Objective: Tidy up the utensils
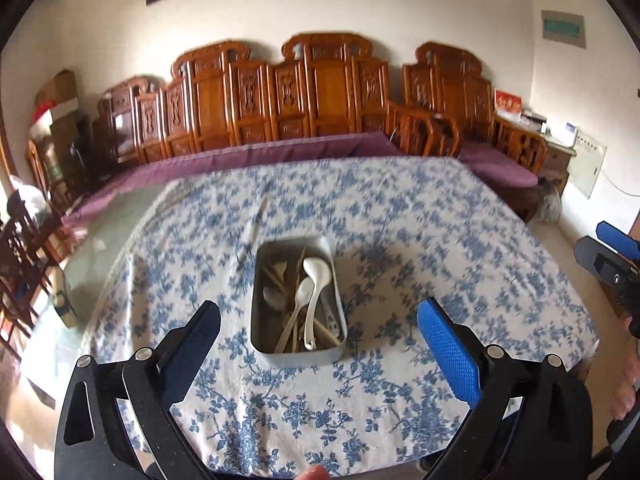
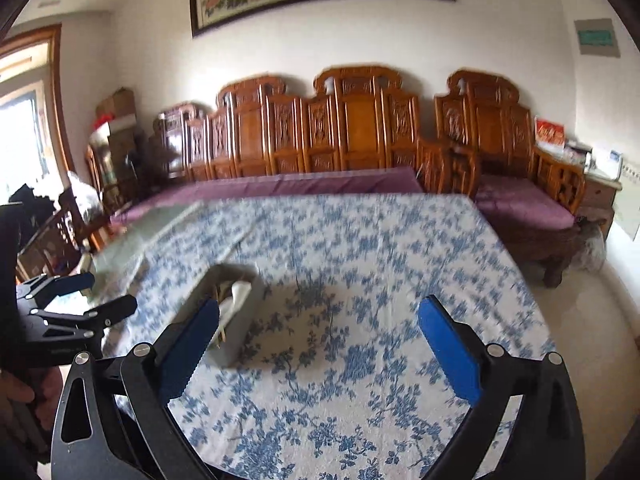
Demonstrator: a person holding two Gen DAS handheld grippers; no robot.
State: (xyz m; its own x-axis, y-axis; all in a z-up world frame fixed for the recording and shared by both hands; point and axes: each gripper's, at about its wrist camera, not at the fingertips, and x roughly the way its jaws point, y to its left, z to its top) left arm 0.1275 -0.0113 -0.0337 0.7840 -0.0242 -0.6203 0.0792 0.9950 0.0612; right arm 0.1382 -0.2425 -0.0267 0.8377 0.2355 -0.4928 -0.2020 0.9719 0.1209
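A grey metal tray (image 1: 298,357) sits in the middle of the table. It holds two white spoons (image 1: 316,272), brown chopsticks (image 1: 280,280) and a metal spoon (image 1: 274,296). My left gripper (image 1: 320,308) is open, above and short of the tray's near end, with nothing between its blue pads (image 1: 448,348). My right gripper (image 2: 320,306) is open over bare cloth, to the right of the tray (image 2: 244,336), which its left finger partly hides. Each gripper shows at the edge of the other's view: the right gripper (image 1: 612,256) and the left gripper (image 2: 76,300).
A blue floral cloth (image 1: 420,216) covers the table (image 2: 360,240). Behind its far edge stands a carved wooden sofa (image 1: 320,92) with purple cushions (image 2: 520,200). A wooden chair (image 1: 20,248) is at the left. A hand (image 1: 628,384) holds the right gripper's handle.
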